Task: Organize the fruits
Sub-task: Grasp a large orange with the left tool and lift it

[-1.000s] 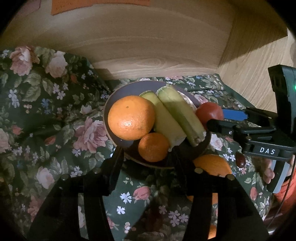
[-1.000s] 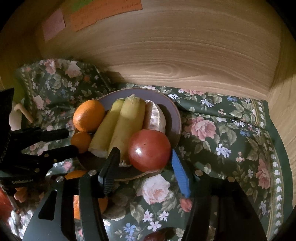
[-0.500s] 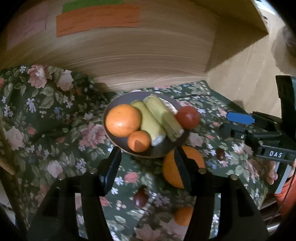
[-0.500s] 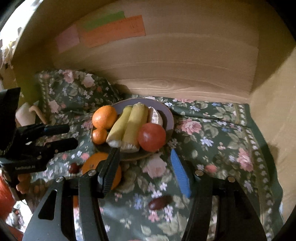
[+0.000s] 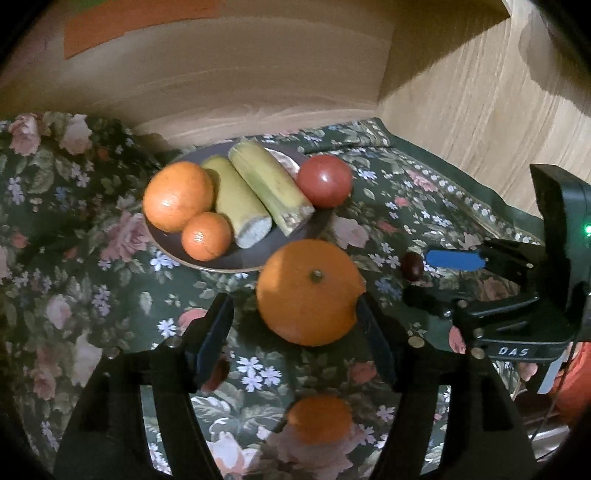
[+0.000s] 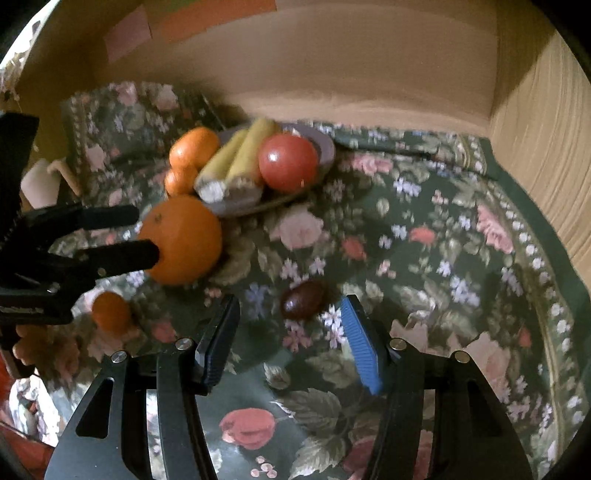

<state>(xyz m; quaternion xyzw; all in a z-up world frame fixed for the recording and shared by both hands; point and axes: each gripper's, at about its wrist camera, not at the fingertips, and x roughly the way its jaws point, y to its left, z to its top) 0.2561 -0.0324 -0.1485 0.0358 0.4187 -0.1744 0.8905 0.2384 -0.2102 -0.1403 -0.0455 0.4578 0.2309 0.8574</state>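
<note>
— How are the two held?

— Both tilt steeply down at the cloth (image 6: pixel 424 236). The left hand-held gripper (image 5: pixel 295 321) has just been opening its jaws; the big orange (image 5: pixel 308 291) sits between them, close against the right finger, clear of the left one, so not clamped. The right hand-held gripper (image 6: pixel 291 332) stands partly open over the dark date (image 6: pixel 303 299), which lies between the fingertips, not gripped.

— Count the fruit?

— On the plate (image 5: pixel 229 260): two oranges, a larger (image 5: pixel 177 201) and a smaller (image 5: pixel 206 236), two cut green banana pieces (image 5: pixel 255 195), one red tomato (image 5: pixel 324 180), and something pale behind the bananas that I can't make out. Off the plate: the big orange just beside its rim, a small orange (image 5: pixel 319 419) nearer, and two dates, the second (image 5: pixel 216 373) half hidden behind the left finger.

— And the surface?

— A dark green floral cloth over the worktop, rumpled at the left. Wood panels rise behind and to the right; orange, pink and green notes (image 6: pixel 218 16) stick on the back panel.
</note>
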